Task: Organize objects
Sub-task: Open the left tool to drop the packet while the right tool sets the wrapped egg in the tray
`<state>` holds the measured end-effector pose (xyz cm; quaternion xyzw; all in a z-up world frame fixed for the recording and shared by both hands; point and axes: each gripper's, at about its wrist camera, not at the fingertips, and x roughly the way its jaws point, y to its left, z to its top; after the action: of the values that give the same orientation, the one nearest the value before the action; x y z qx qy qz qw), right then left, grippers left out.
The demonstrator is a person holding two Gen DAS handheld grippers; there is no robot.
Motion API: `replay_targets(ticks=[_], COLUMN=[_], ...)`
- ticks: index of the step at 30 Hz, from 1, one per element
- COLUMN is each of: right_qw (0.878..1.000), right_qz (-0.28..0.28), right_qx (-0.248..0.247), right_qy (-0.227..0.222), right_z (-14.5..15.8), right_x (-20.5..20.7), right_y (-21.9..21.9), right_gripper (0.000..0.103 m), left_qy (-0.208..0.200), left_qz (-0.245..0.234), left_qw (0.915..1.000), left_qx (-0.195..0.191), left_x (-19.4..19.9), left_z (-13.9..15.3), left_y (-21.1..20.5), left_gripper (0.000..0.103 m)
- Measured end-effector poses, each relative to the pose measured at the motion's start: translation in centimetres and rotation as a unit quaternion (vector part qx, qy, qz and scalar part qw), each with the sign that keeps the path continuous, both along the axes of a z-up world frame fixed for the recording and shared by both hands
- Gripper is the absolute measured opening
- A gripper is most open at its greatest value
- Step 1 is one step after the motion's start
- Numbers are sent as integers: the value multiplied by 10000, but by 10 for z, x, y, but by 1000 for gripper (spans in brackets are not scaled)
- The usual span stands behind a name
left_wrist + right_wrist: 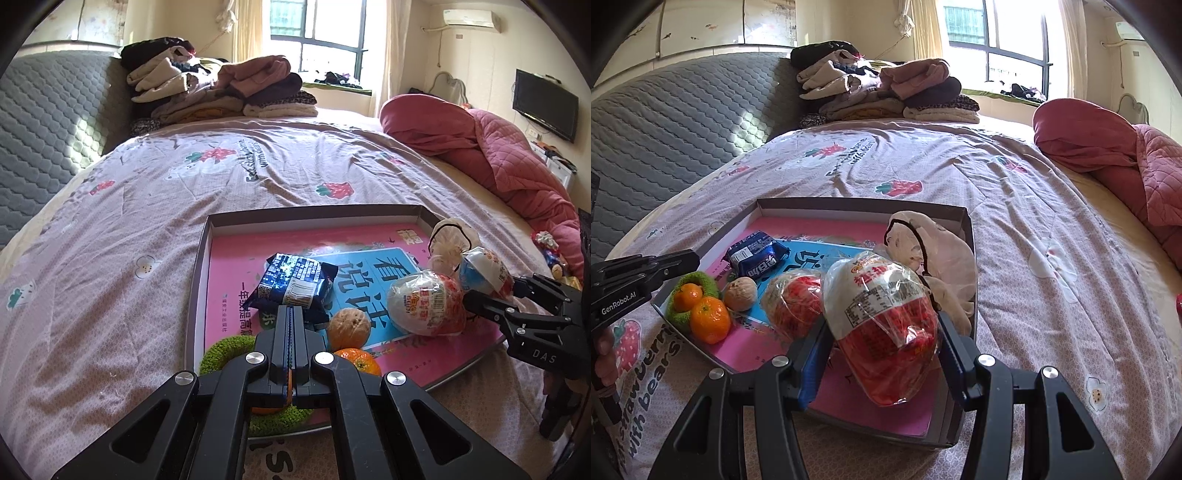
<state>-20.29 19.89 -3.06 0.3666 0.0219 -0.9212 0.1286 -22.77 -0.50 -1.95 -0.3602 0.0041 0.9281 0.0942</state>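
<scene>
A shallow box tray [201, 258] [971, 236] with a pink book cover as its floor lies on the bed. In it are a blue snack packet [295, 280] [757, 254], a walnut [349, 326] [740, 293], two oranges [710, 319] by a green knitted ring [229, 349] [705, 280], a red-and-white wrapped snack [428, 302] [794, 306] and a beige cloth pouch [452, 232] [934, 254]. My left gripper [291, 310] [694, 257] is shut and empty, just short of the blue packet. My right gripper [882, 347] [506, 291] grips a second wrapped snack [886, 321] [484, 269] above the tray's near right corner.
The strawberry-print bedspread [147, 206] spreads around the tray. Folded clothes [221, 88] are stacked at the far side, a red quilt [498, 158] lies at the right, and a grey mattress [48, 122] leans at the left. A person's hand [605, 354] holds the left gripper.
</scene>
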Motion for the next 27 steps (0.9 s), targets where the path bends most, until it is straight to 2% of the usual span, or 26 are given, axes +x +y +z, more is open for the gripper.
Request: replay_targets(ticks=[11, 20, 27], right_qw=[9999, 9994, 9995], right_qz=[-27, -73, -121], right_qx=[143, 334, 281], right_qy=[-82, 33, 124], right_z=[-2, 2, 8], right_x=[-1, 3, 5], right_y=[-4, -8, -4], right_gripper=[55, 60, 60], left_qy=[-1, -47, -74], left_qz=[-56, -16, 37], left_qw=[10000, 10000, 10000], left_qx=[-18, -30, -29], left_x=[4, 6, 5], left_z=[-1, -1, 0], left_y=[3, 1, 1], left_gripper=[0, 1, 5])
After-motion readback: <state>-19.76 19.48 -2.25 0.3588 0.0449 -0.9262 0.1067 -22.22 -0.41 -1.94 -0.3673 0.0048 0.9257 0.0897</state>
